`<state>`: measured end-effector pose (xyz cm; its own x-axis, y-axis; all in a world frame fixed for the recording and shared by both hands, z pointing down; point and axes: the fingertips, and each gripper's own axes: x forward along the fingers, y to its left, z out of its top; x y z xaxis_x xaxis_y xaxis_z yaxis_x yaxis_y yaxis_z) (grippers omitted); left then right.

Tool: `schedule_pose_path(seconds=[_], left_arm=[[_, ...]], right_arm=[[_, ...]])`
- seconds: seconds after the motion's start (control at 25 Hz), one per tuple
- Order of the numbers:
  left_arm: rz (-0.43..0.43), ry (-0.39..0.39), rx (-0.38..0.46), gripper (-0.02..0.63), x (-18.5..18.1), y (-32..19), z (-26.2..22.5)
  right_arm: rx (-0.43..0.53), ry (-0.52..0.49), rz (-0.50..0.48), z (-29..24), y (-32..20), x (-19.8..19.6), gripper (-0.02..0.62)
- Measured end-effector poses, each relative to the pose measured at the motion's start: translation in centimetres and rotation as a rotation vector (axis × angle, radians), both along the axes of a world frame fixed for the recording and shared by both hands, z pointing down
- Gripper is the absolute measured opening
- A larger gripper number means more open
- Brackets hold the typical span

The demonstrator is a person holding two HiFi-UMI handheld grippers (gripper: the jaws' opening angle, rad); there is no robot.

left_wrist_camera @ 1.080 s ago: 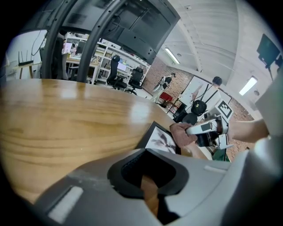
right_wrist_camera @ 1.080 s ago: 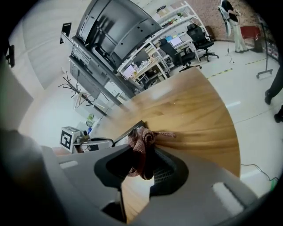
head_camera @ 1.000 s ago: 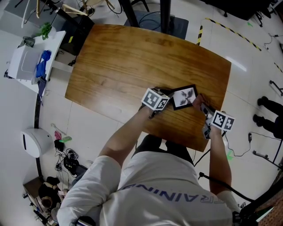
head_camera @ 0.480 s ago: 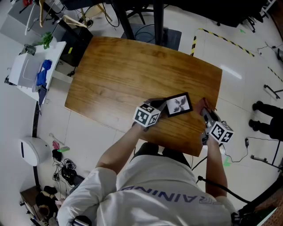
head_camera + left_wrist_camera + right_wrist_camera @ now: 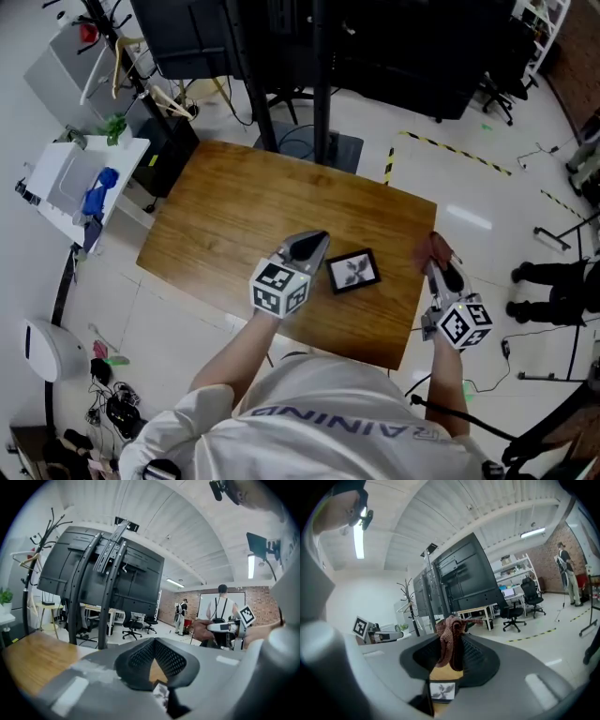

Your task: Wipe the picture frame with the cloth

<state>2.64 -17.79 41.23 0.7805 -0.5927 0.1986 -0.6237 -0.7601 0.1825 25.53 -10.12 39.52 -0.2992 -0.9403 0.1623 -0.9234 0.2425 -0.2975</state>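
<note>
- My left gripper (image 5: 312, 241) has its jaws pressed together with nothing between them. In the left gripper view only a small wedge of tabletop shows below the point where the tips (image 5: 154, 641) meet.
- My right gripper (image 5: 444, 267) is pinching the reddish-brown cloth (image 5: 437, 246). In the right gripper view the cloth (image 5: 451, 641) stands bunched up between the two jaws and rises above their tips.
- The picture frame (image 5: 353, 271) is black with a pale print inside. It lies flat, face up, on the wooden table (image 5: 244, 202), towards the near edge and right of the middle.
- The frame lies between my two grippers. The left gripper's tips are just beside its left edge, and from the head view I cannot tell whether they touch it.
- The right gripper and the cloth are over the table's right edge, clearly apart from the frame.
- In each gripper view the frame shows low down, beneath the jaws (image 5: 161, 696) (image 5: 442, 691).
- Beyond the table's left edge stands a white cart (image 5: 66, 183) with a blue item (image 5: 98, 192) on it.
- Yellow-and-black tape (image 5: 450, 150) marks the floor past the far right corner.
</note>
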Motion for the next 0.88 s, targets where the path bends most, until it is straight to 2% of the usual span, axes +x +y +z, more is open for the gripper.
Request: schedule_pose_path(seconds=[0.12,0.32,0.48,0.64,0.88], left_arm=[[-0.026,0.039,0.050,0.003,0.0,-0.3,-2.8],[-0.012,0.122,0.103,0.004,0.8,0.2,-5.9],[-0.016,0.119,0.123,0.004,0.9,0.7,-6.7],[-0.010,0.112,0.126,0.003,0.7,0.6,-6.9],[-0.019,0.109,0.132,0.003,0.6,0.6,-7.0]], right_arm=[[0.081,0.017,0.024,-3.4,0.6,0.8,0.107],[0.170,0.036,0.102,-6.5,1.9,3.7,0.107],[0.163,0.047,0.133,-6.8,2.8,5.0,0.106],[0.157,0.057,0.129,-6.7,2.9,4.5,0.104],[0.149,0.080,0.083,-6.9,1.7,3.4,0.104]])
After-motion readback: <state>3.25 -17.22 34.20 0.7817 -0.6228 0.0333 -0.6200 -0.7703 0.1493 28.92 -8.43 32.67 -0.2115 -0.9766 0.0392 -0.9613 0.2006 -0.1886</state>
